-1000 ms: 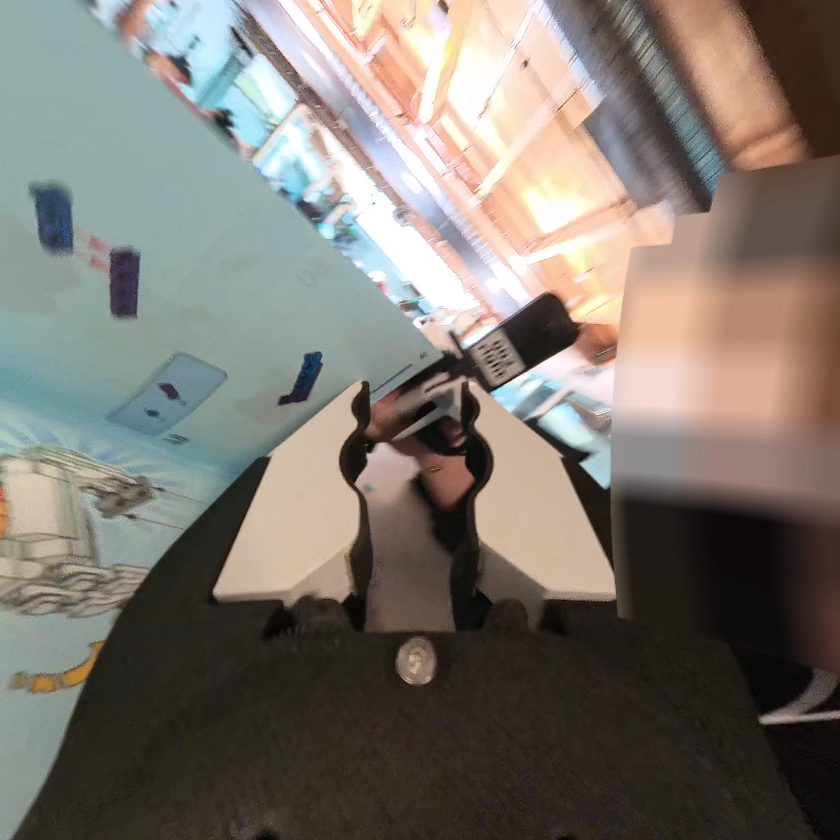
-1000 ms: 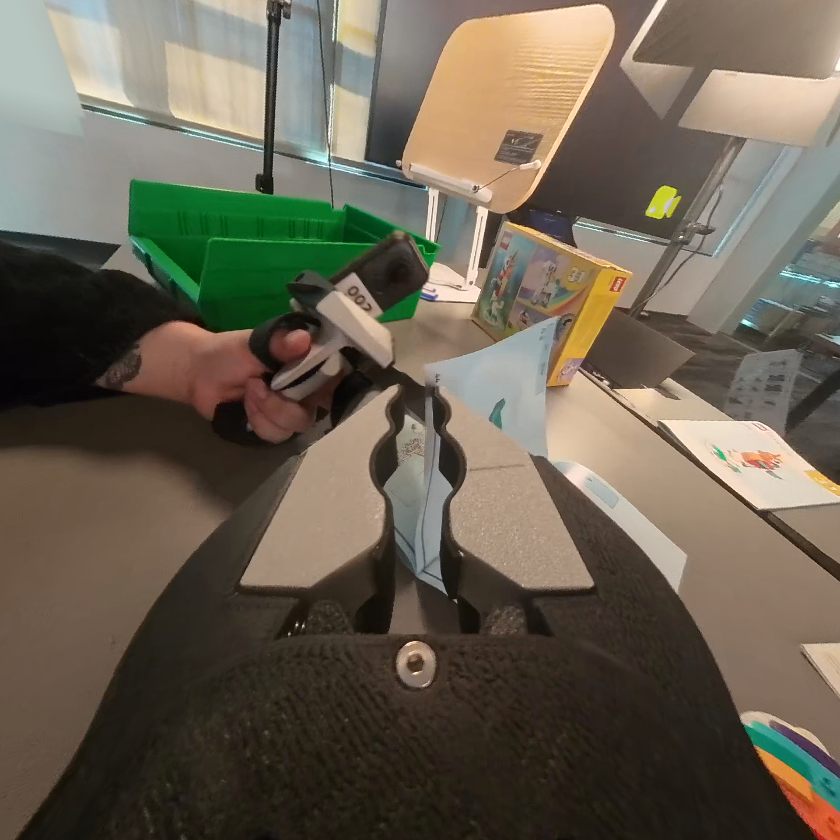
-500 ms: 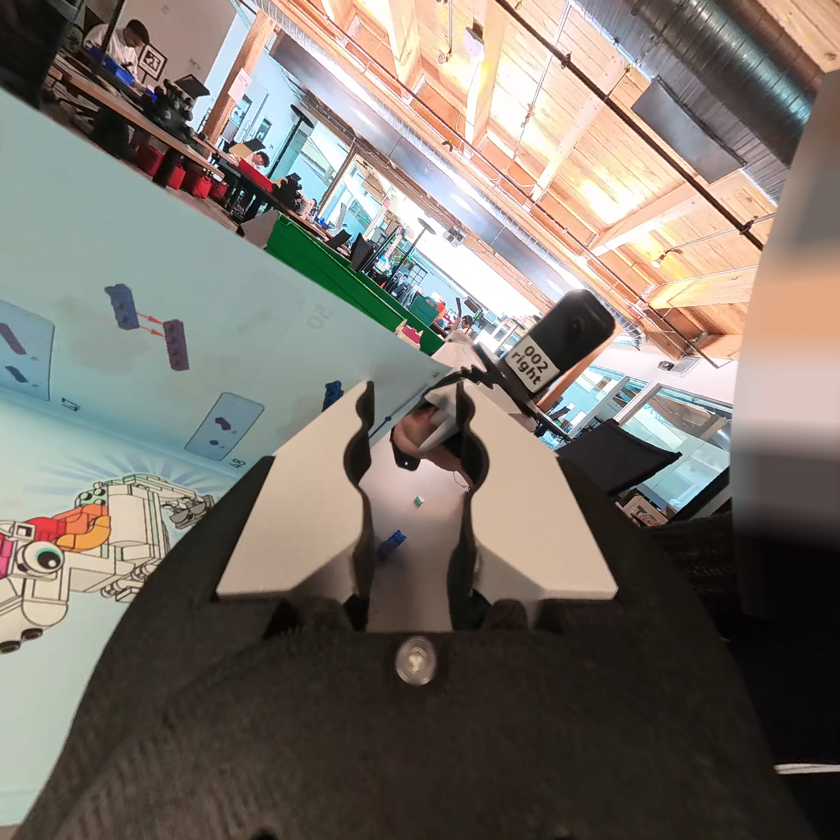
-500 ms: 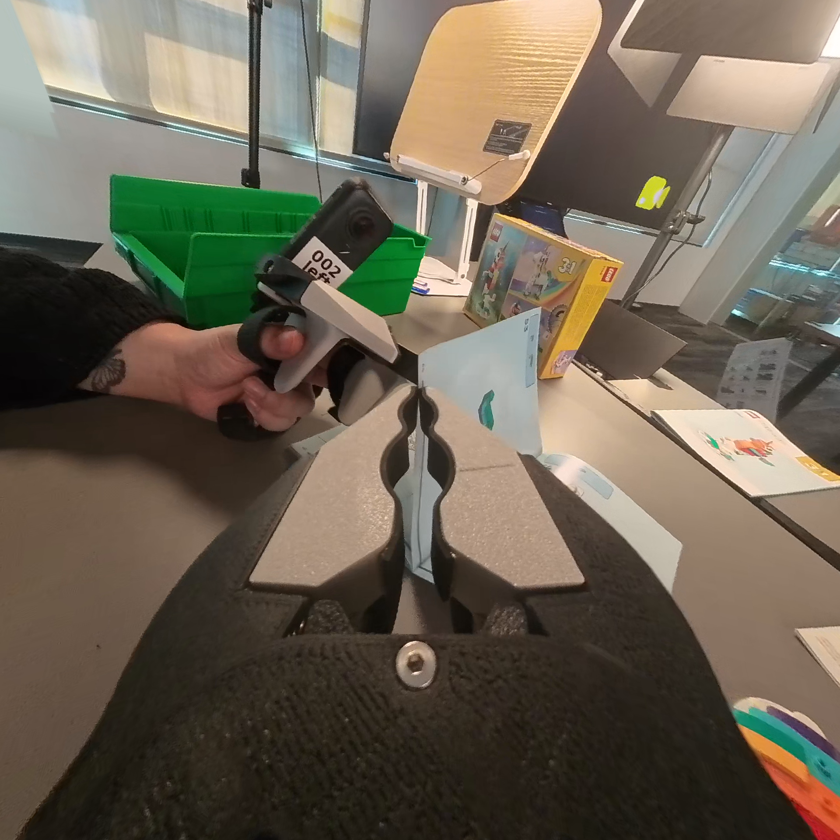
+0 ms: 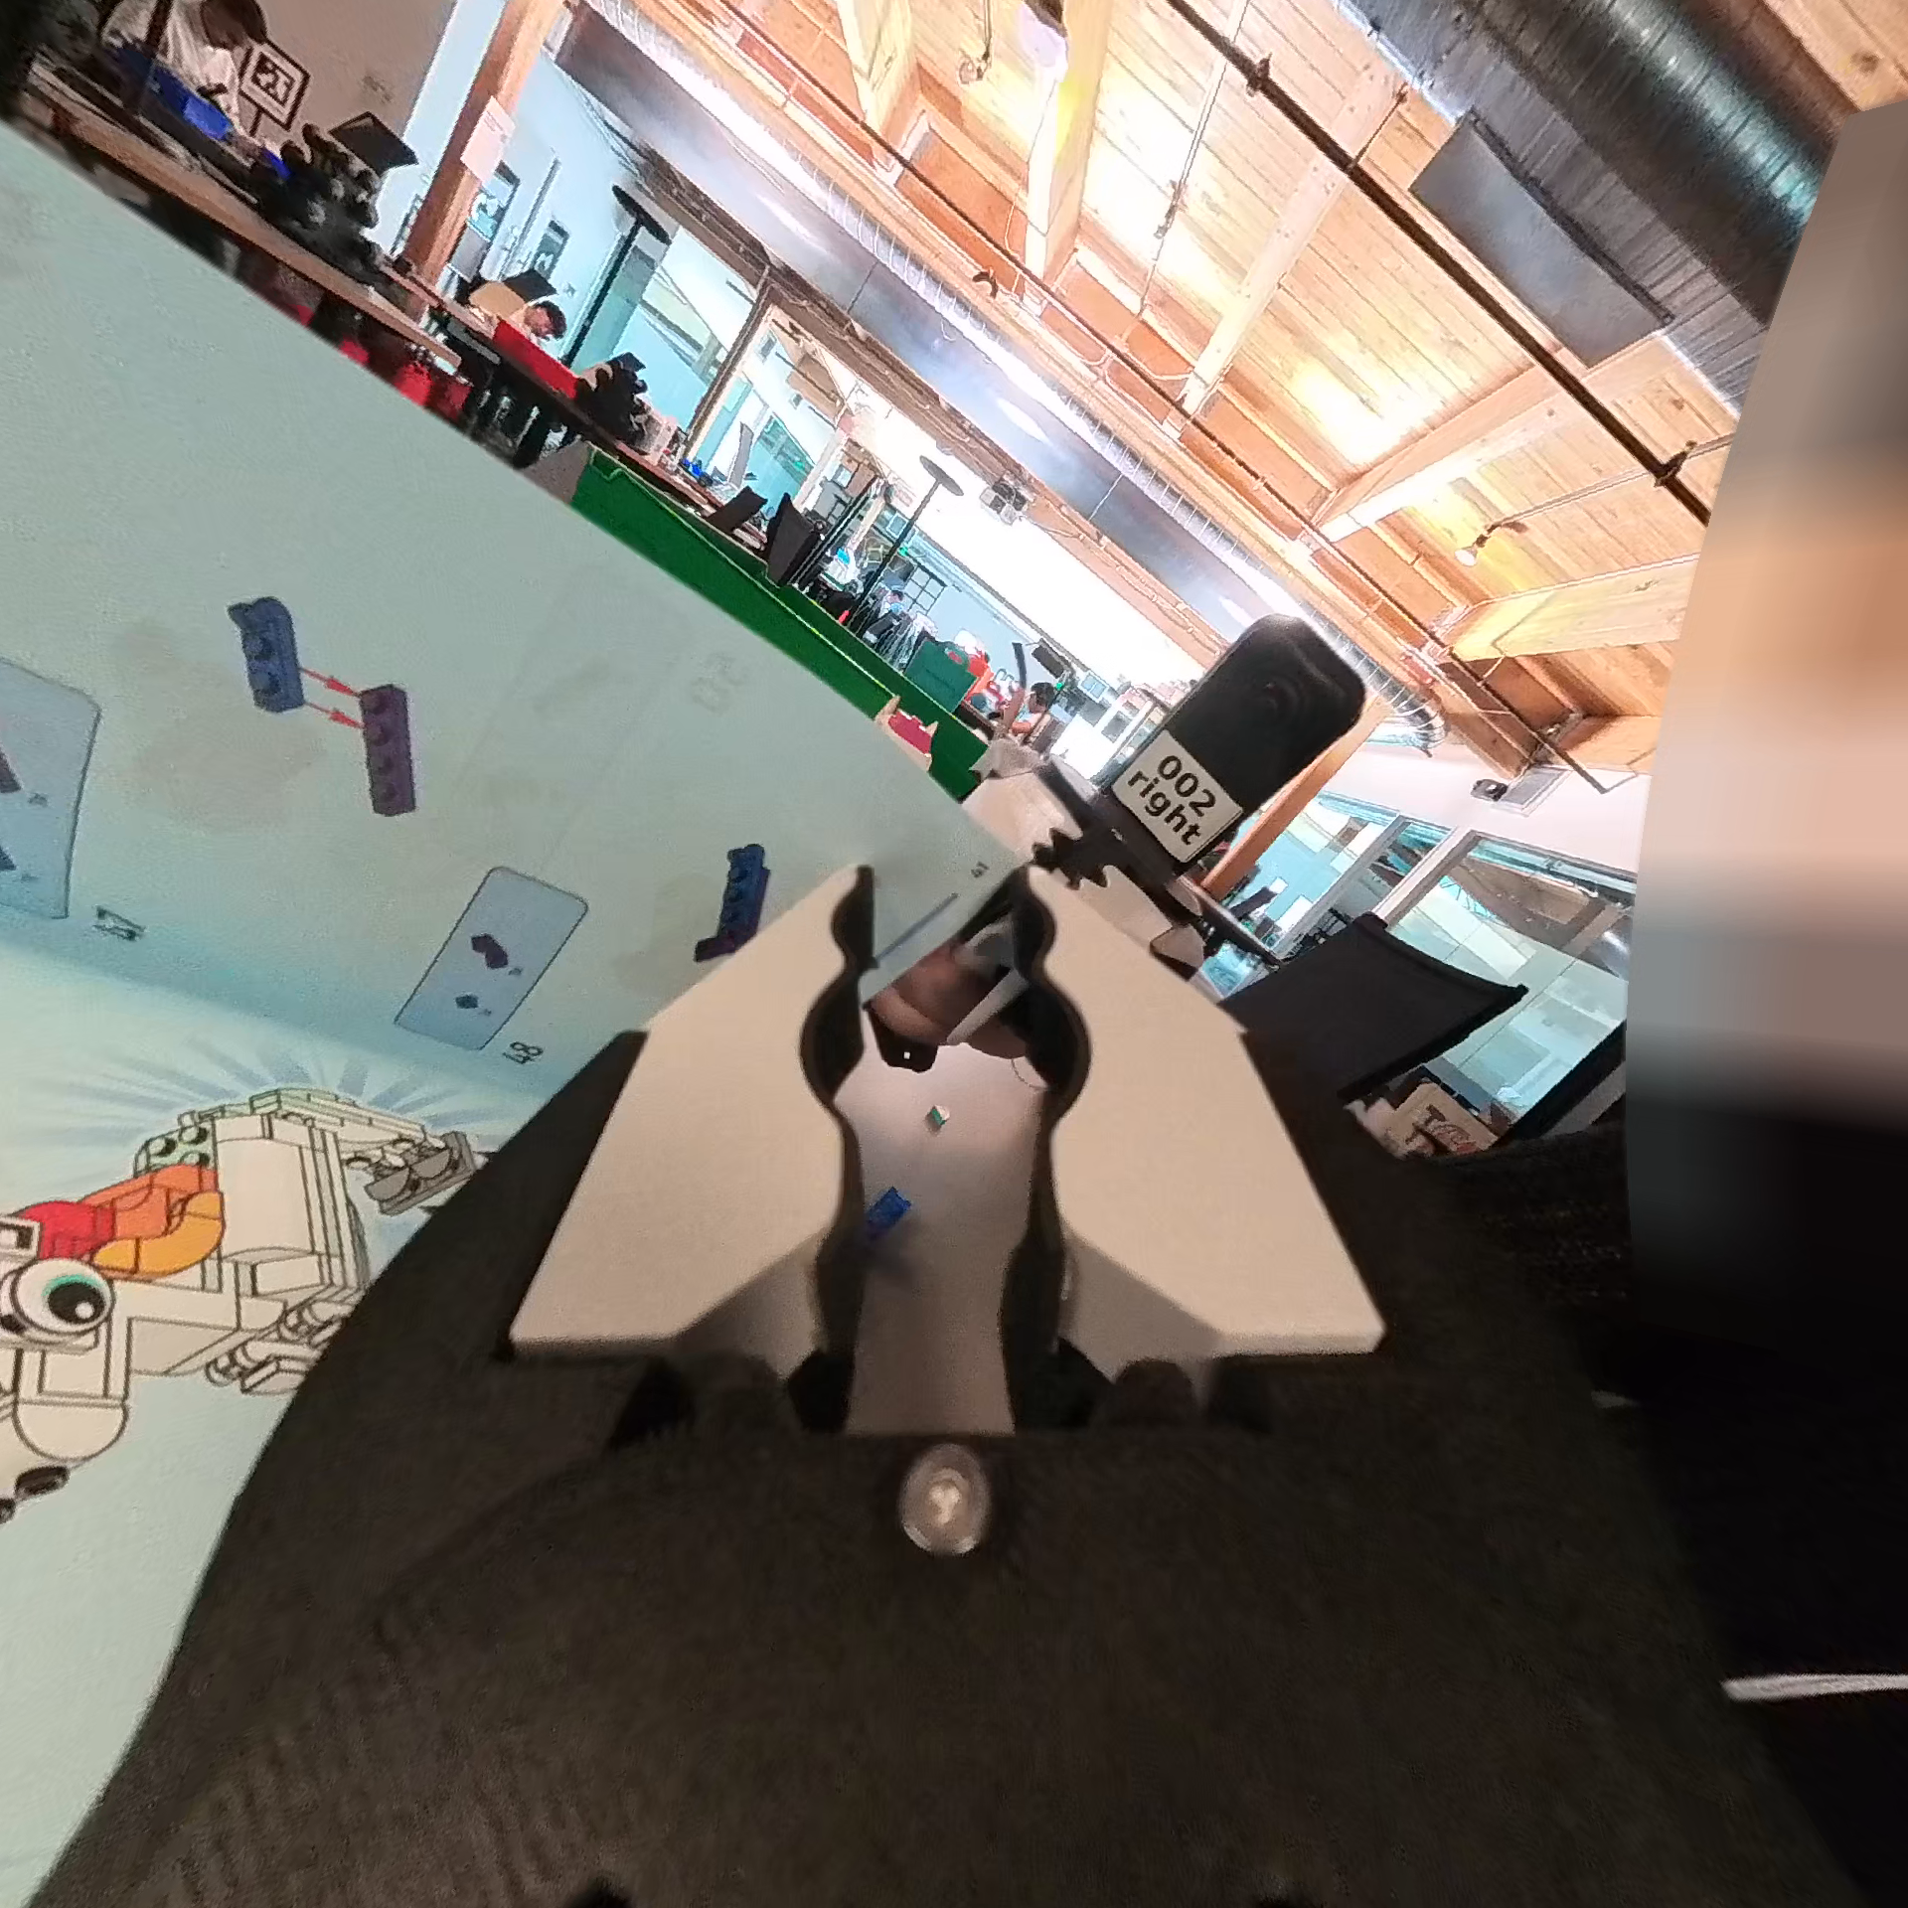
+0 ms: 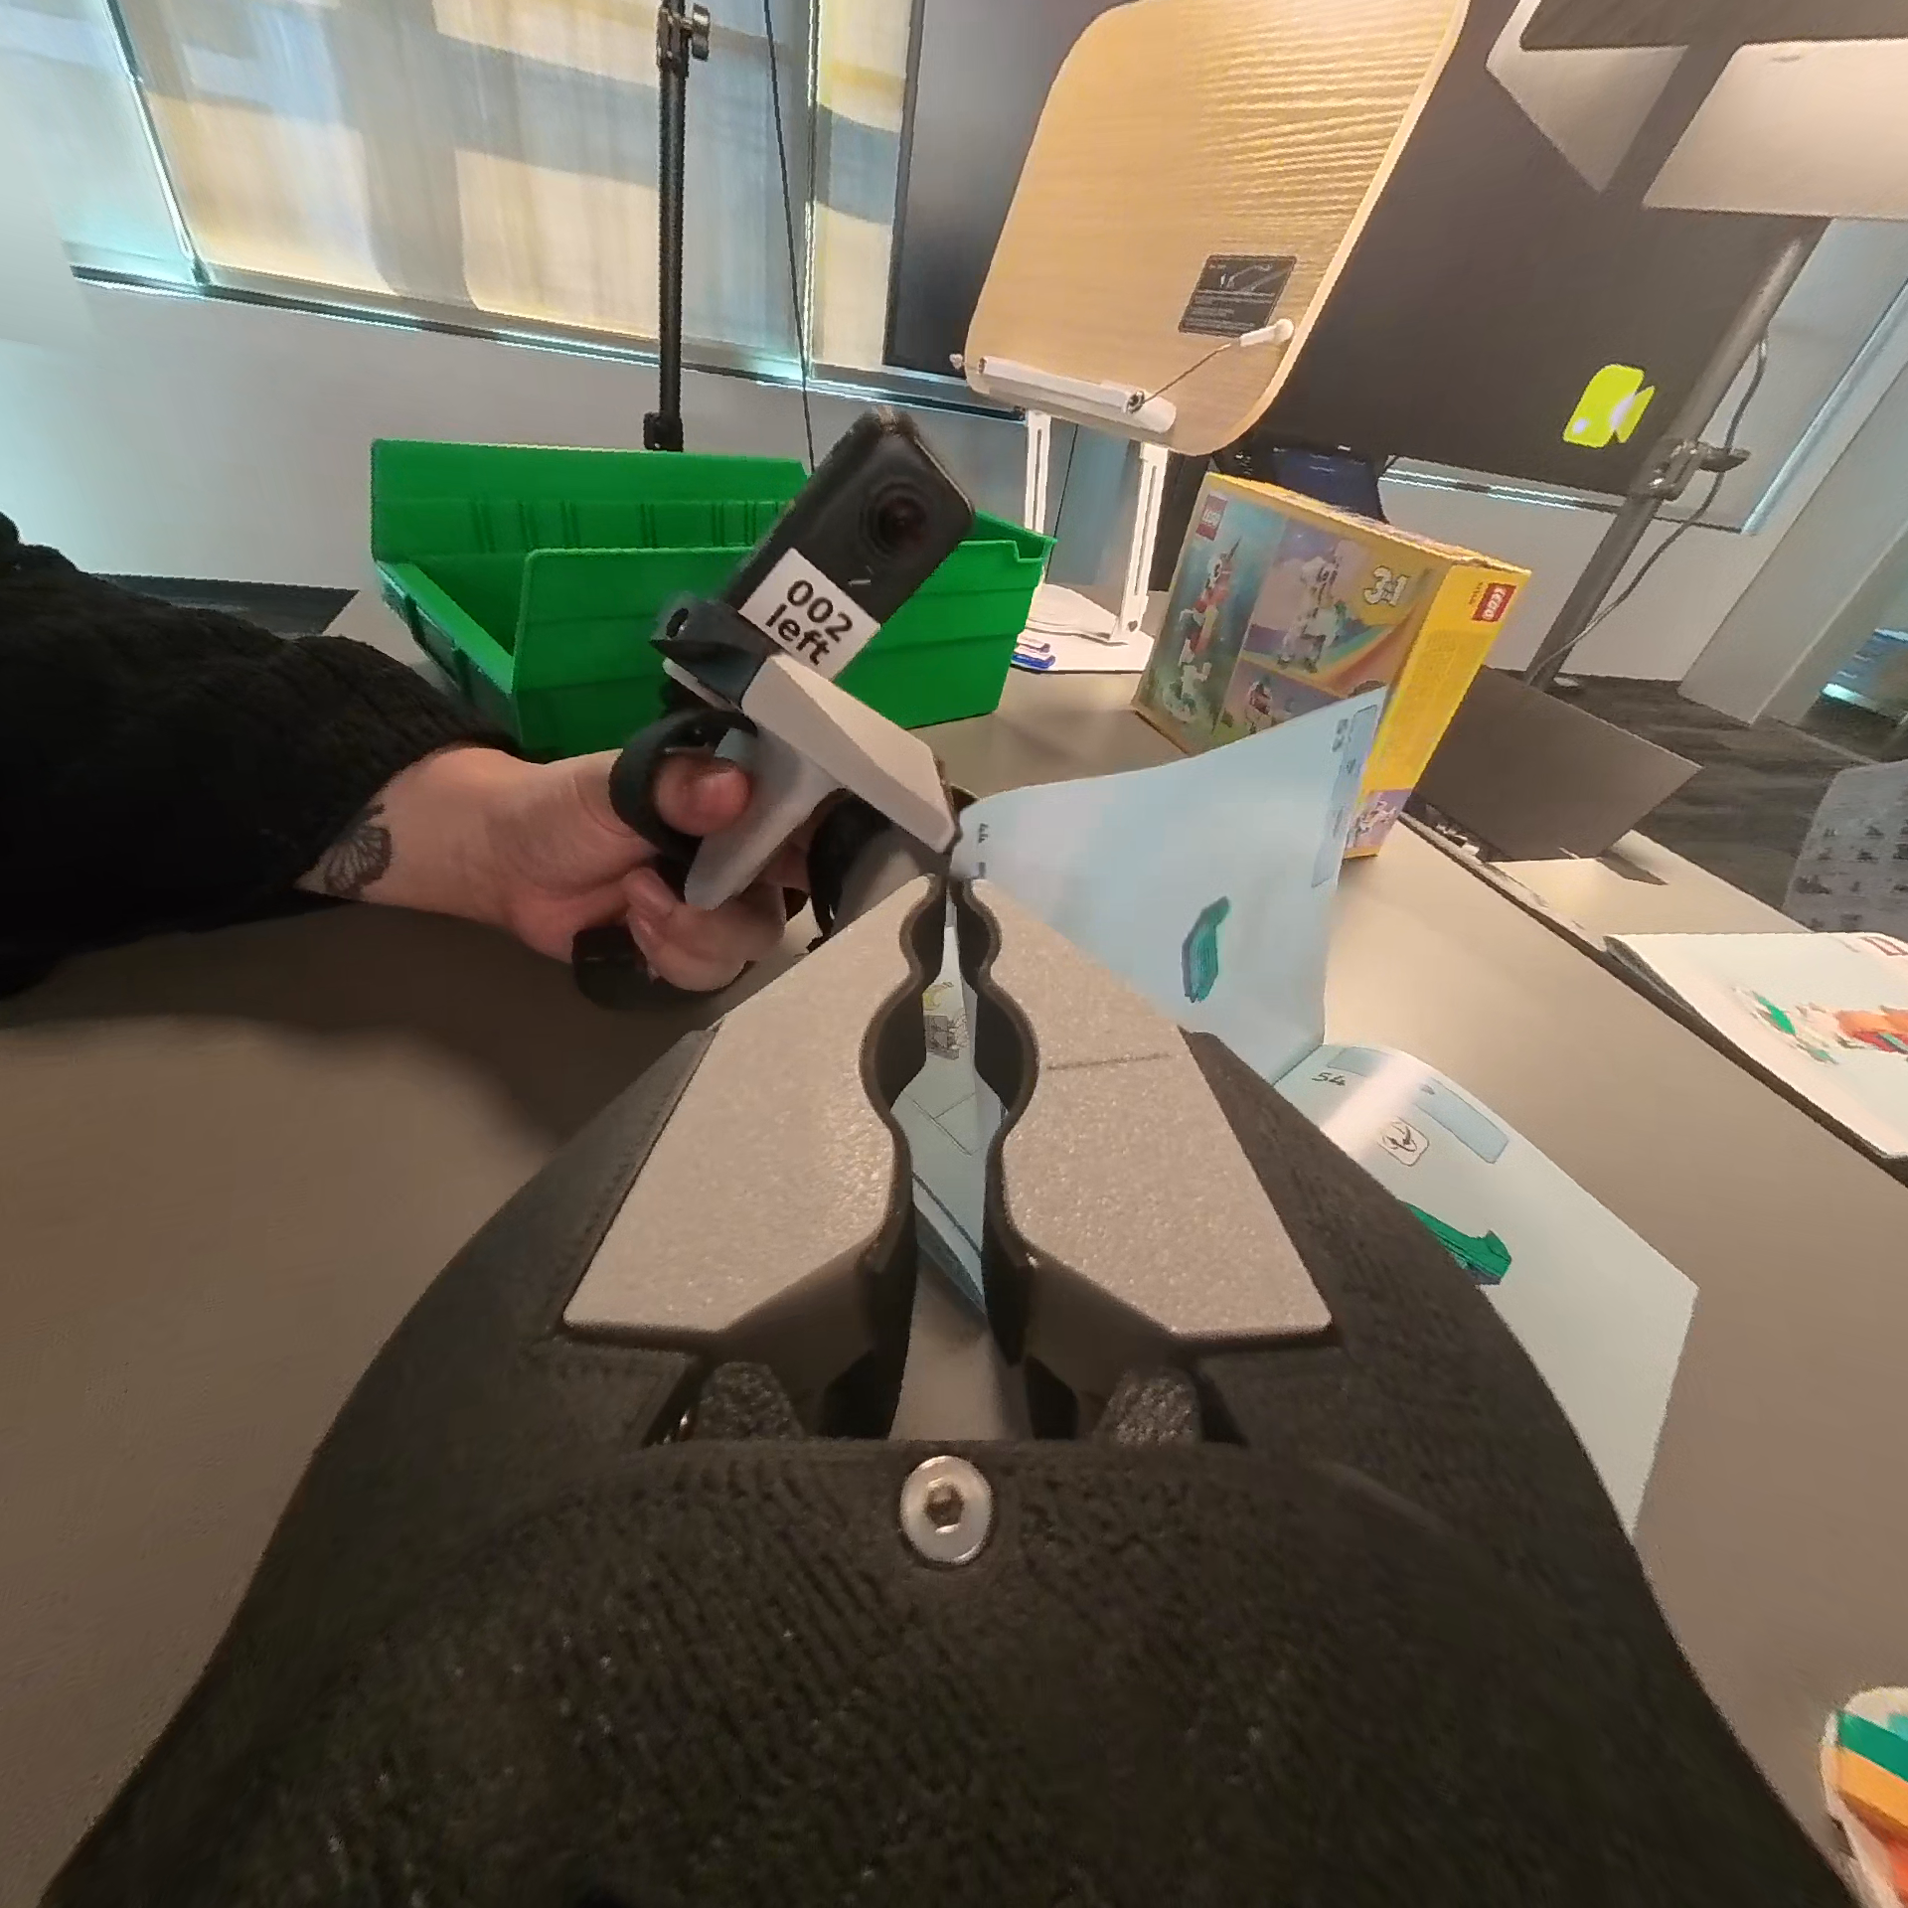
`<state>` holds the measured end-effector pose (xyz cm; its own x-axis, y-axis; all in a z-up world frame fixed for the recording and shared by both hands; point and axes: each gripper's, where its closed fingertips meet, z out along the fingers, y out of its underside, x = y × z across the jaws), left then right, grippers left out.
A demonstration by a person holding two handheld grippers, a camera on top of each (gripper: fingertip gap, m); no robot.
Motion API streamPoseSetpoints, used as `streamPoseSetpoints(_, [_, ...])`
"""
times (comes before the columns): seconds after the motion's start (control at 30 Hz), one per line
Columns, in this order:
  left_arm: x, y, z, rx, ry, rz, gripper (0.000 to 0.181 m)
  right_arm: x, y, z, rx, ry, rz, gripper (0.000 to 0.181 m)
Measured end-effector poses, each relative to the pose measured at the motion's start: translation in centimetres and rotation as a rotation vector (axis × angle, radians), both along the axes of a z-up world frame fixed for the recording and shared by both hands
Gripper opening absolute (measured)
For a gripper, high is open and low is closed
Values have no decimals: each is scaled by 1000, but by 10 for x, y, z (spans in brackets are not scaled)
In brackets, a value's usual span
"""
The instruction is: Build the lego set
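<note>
The light-blue instruction booklet lies open on the grey table (image 6: 310, 1187). One page (image 6: 1167, 929) stands lifted. My right gripper (image 6: 945, 893) is shut on that page's edge. My left gripper (image 6: 826, 764), held in a hand, has its tip at the page's top corner. In the left wrist view the left gripper (image 5: 948, 886) is open, with the corner of the page (image 5: 413, 723) reaching into the gap between its fingertips. The right gripper (image 5: 981, 991) shows just beyond. A small blue brick (image 5: 886, 1210) and a tiny white piece (image 5: 936, 1114) lie on the table.
A green bin (image 6: 702, 619) stands behind the left hand. A yellow set box (image 6: 1332, 640), a wooden book stand (image 6: 1187, 207) and a dark laptop (image 6: 1549, 764) are at the back right. A second booklet (image 6: 1776, 1022) and a colourful built piece (image 6: 1869, 1776) are at the right. My two grippers' fingertips are within a few centimetres of each other.
My right gripper has closed on the lifted page and holds it upright. My left gripper has risen and tilted so that its tip meets the page's top corner.
</note>
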<state>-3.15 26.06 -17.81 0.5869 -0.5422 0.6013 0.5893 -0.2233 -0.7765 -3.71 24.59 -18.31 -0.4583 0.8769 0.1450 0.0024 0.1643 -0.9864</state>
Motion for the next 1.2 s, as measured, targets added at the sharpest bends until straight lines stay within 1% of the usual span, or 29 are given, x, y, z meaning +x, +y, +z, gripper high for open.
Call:
streamPoseSetpoints(0.43, [7, -5, 7, 53, 12, -41, 0, 2, 8, 6, -23, 15, -15, 2])
streamPoseSetpoints(0.67, [8, -4, 6, 62, 46, -25, 0, 2, 9, 6, -20, 19, -18, 6])
streamPoseSetpoints(0.87, [13, -6, 8, 88, 67, -44, 0, 3, 6, 4, -9, 14, -3, 11])
streamPoseSetpoints(1.2, [14, -7, 9, 93, 50, -63, 0, 5, -3, 0, -11, -5, 51, 14])
